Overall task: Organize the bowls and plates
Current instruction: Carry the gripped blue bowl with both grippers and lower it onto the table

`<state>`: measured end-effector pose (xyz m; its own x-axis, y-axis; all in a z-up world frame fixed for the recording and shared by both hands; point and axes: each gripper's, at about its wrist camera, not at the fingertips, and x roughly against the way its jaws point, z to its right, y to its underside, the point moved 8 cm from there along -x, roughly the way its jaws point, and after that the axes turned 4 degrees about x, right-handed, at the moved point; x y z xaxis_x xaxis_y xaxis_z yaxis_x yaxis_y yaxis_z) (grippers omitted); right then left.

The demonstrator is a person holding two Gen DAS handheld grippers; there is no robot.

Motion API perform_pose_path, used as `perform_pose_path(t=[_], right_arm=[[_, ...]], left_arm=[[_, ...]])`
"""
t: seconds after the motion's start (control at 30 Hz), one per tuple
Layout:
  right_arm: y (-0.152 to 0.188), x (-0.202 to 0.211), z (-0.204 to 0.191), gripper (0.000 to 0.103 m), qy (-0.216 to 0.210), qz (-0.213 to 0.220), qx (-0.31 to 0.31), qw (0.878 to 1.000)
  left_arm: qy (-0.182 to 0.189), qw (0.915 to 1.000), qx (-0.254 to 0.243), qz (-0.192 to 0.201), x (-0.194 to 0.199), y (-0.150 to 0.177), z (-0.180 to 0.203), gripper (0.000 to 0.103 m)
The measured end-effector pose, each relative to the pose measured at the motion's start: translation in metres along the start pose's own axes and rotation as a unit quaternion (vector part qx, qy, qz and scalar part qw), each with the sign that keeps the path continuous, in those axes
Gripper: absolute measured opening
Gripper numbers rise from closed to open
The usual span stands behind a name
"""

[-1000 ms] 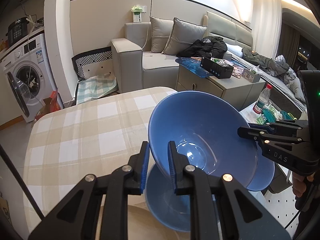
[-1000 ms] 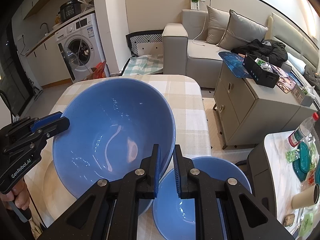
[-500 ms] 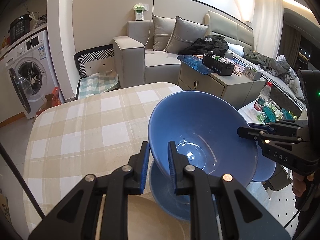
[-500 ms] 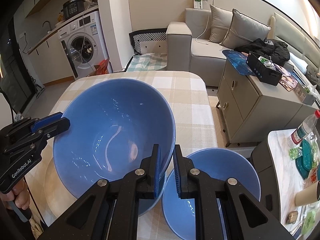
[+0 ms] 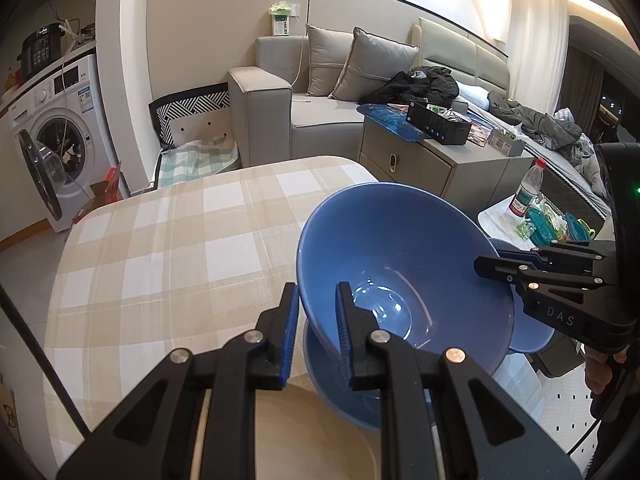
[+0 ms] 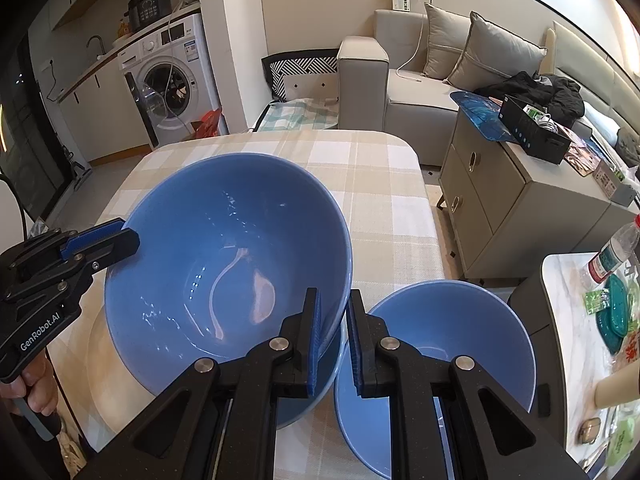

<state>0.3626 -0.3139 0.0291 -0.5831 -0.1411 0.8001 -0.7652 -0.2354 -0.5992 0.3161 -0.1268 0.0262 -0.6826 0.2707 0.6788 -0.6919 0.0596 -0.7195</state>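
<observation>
A large blue bowl point(image 5: 400, 272) point(image 6: 224, 264) hangs tilted over the checked table point(image 5: 160, 260). My left gripper point(image 5: 316, 320) is shut on its near rim in the left wrist view. My right gripper point(image 6: 334, 332) is shut on the opposite rim. Each gripper also shows in the other view, the right gripper point(image 5: 496, 268) and the left gripper point(image 6: 116, 240). Right under the held bowl sits a second blue bowl point(image 5: 340, 392) point(image 6: 296, 408); I cannot tell whether they touch. A smaller blue bowl point(image 6: 440, 344) point(image 5: 528, 332) stands beside them. A beige plate point(image 5: 312, 432) point(image 6: 100, 352) lies underneath.
The table's right edge point(image 6: 428, 216) drops off toward a grey cabinet point(image 6: 520, 208). A low side table point(image 6: 580, 320) with a water bottle point(image 6: 612, 252) and packets stands to the right. A sofa and a washing machine are farther back.
Both grippers keep their hold on the large bowl. The table and the smaller bowl have slid slightly in both views, and more of the smaller bowl shows now.
</observation>
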Motion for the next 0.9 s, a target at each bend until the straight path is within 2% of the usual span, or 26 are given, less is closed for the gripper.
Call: perform_pose_path(t=[0.9], right_arm=[[0.021,-0.002,-0.006,0.013,0.013,-0.021,0.016,1.0]], left_arm=[[0.003,0.9998,-0.003,-0.019,-0.007,0.024,0.001,0.016]])
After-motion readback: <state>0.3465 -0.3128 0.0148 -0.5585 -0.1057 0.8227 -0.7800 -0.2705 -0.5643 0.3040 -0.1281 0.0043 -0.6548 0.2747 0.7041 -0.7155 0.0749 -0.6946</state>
